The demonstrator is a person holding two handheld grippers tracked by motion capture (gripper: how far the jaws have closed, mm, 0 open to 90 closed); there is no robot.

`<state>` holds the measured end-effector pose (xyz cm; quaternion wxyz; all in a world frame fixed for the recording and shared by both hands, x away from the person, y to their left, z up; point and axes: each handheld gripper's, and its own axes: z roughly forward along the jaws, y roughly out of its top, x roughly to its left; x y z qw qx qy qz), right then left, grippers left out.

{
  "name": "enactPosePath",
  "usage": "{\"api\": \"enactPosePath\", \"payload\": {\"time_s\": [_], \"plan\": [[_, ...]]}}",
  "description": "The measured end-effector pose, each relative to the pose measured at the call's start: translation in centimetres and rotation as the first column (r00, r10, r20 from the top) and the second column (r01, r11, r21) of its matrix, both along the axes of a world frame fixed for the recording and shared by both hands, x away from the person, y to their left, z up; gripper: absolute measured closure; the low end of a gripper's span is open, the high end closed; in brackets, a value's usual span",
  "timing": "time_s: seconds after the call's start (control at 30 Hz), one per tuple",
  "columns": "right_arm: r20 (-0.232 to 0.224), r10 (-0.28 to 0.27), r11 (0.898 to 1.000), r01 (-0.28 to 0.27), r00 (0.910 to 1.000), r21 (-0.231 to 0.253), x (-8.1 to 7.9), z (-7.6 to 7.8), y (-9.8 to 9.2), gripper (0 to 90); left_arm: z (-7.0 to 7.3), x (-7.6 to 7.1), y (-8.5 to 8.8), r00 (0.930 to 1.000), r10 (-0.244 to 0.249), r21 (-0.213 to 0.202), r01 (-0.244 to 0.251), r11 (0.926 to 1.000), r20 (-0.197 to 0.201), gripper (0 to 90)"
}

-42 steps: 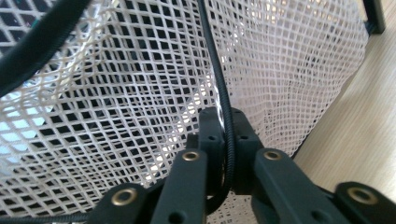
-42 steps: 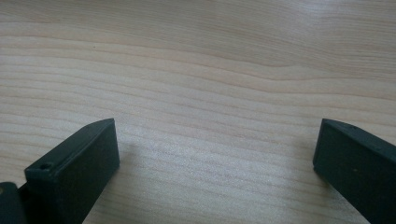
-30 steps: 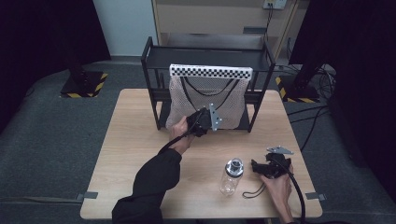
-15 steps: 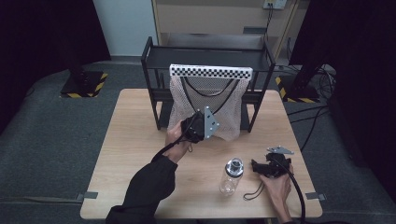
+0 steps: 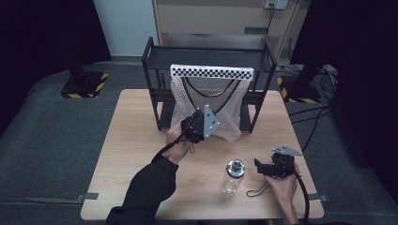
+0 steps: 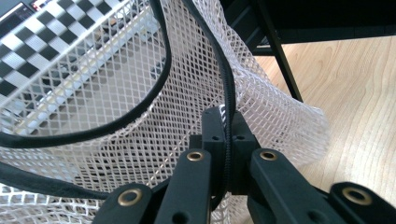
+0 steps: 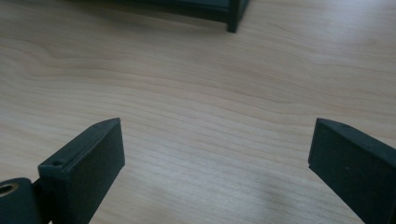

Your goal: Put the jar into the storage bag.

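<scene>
A white mesh bag (image 5: 206,103) hangs from a checkered strip (image 5: 211,71) on the black rack (image 5: 155,93). My left gripper (image 5: 199,125) is at the bag's lower front, shut on the bag's black cord (image 6: 229,93), which runs between the left gripper's (image 6: 228,135) jaws. A clear bottle (image 5: 233,177) with a dark cap stands on the table near the front right. Just right of it, my right gripper (image 5: 262,167) stays low over the wood. In the right gripper view the right gripper (image 7: 215,154) is open; its jaws have just been closing a little, with nothing between them.
The wooden table (image 5: 136,140) has bare room at left and in front of the rack. A rack leg (image 7: 233,18) stands ahead in the right gripper view. A thin black strap (image 5: 256,190) lies by the bottle. Dark floor surrounds the table.
My left gripper lifted slightly with the bag's cord in it, then held still. The right hand has stayed beside the bottle.
</scene>
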<state>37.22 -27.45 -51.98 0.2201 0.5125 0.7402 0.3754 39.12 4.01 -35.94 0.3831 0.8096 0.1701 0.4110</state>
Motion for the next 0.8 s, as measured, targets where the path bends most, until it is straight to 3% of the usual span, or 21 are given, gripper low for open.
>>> {"api": "enactPosePath", "payload": {"time_s": [0.47,0.8], "plan": [[0.009,0.115,0.992,-0.116,0.9933,0.049,-1.1,3.1,-2.0,4.3,-0.7,0.6,-0.2,0.9991,0.009,-0.031,-0.01,0.9995,-0.041,88.1],[0.01,0.198,0.979,-0.199,0.98,0.046,-1.5,4.4,-2.1,4.5,-0.8,0.5,0.1,0.9987,0.006,-0.043,-0.008,0.999,-0.05,87.7]]}}
